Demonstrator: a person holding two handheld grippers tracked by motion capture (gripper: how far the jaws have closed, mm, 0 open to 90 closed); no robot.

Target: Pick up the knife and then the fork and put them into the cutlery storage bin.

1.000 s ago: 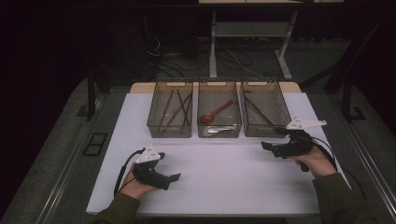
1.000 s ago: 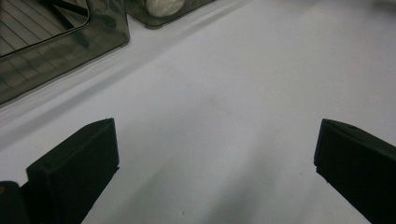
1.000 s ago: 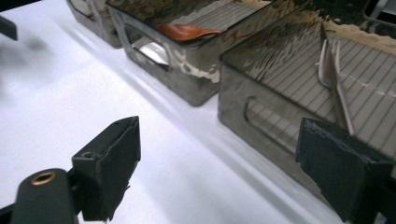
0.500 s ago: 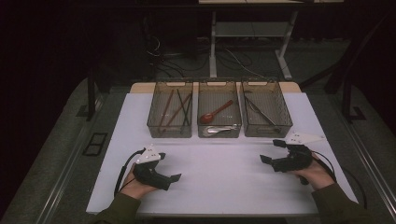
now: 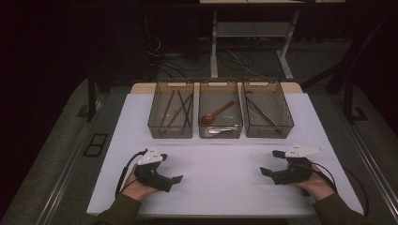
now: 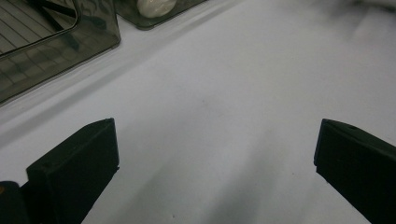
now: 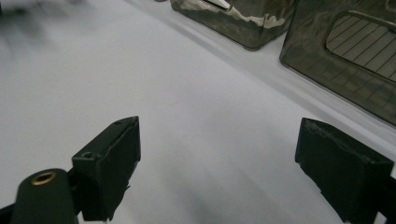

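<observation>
White surface bare across near half. Three smoky clear bins in row at 12 o'clock, side by side: left bin holds dark and brown sticks, crossed; middle bin holds red spoon, pale metal spoon nearer front wall; right bin holds thin dark sticks. Beyond surface, dark floor with cables at 11 o'clock, pale frame legs at 12 o'clock.

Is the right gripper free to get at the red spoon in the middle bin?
Probably yes: the right gripper is open and empty, the bin is open-topped, and the red spoon lies uncovered.
</observation>
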